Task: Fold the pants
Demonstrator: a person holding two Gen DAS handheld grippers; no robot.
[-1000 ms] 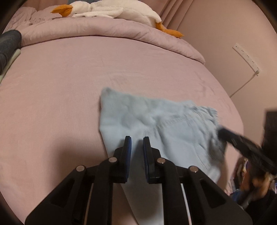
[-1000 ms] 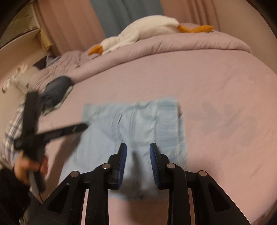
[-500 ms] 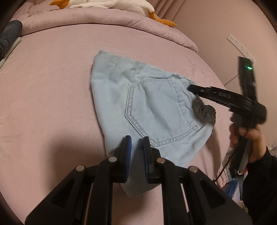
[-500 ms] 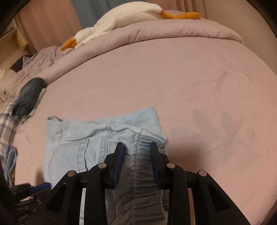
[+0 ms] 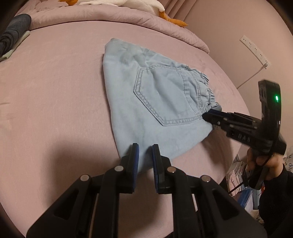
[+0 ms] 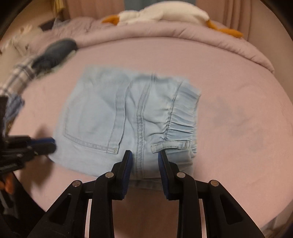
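Light blue denim pants [image 5: 152, 102] lie folded into a compact bundle on the pink bed [image 5: 55, 91], back pocket up, elastic waistband toward the right. In the right wrist view the pants [image 6: 128, 117] lie flat just ahead of the fingers. My left gripper [image 5: 145, 152] is open with a narrow gap, empty, at the near edge of the bundle. My right gripper [image 6: 144, 157] is open and empty over the near edge by the waistband; it also shows in the left wrist view [image 5: 212, 117] at the bundle's right edge.
A white plush goose [image 6: 161, 14] lies on the rolled pink duvet [image 6: 183, 34] at the far end. Dark folded clothes [image 6: 55, 53] and a plaid garment [image 6: 20, 75] sit at the bed's left side. A power strip [image 5: 254, 49] hangs on the right wall.
The pants went from draping over the bed's edge to a compact bundle lying flat on the bed. My right gripper opened wider and drew back from the waistband.
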